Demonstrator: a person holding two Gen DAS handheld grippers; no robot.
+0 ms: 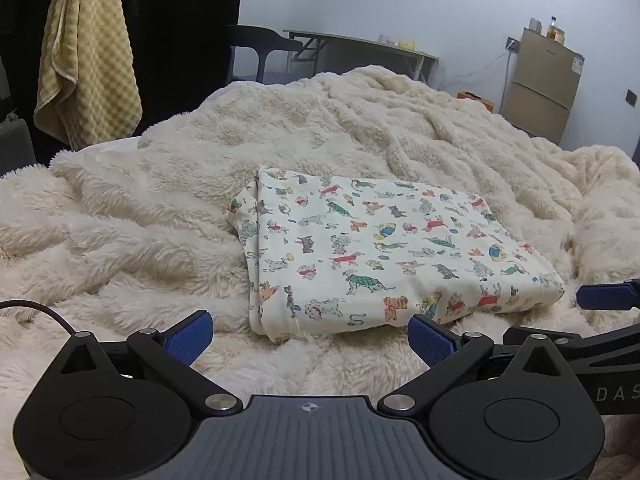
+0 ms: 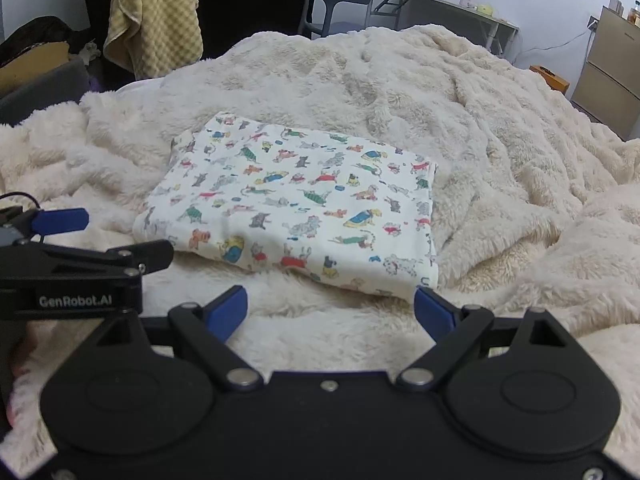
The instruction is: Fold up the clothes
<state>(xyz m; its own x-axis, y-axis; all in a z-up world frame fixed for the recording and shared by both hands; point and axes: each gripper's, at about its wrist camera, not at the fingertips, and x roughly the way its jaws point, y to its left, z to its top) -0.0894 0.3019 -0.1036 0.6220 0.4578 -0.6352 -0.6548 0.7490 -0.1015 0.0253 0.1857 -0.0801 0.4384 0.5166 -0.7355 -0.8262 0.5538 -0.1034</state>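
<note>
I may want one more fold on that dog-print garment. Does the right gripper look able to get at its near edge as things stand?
Probably yes. The right gripper stands open just short of the folded garment, with only bare fleece blanket between them; the left gripper sits off to the side.

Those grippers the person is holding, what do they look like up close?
Each is a black plastic body with two round hubs, silver pivot pins and slim linkage arms ending in ribbed blue pads. The left gripper trails a thin black cable and reads "GenRobot.AI" on its side; the right gripper shows letters "DAS".
</note>
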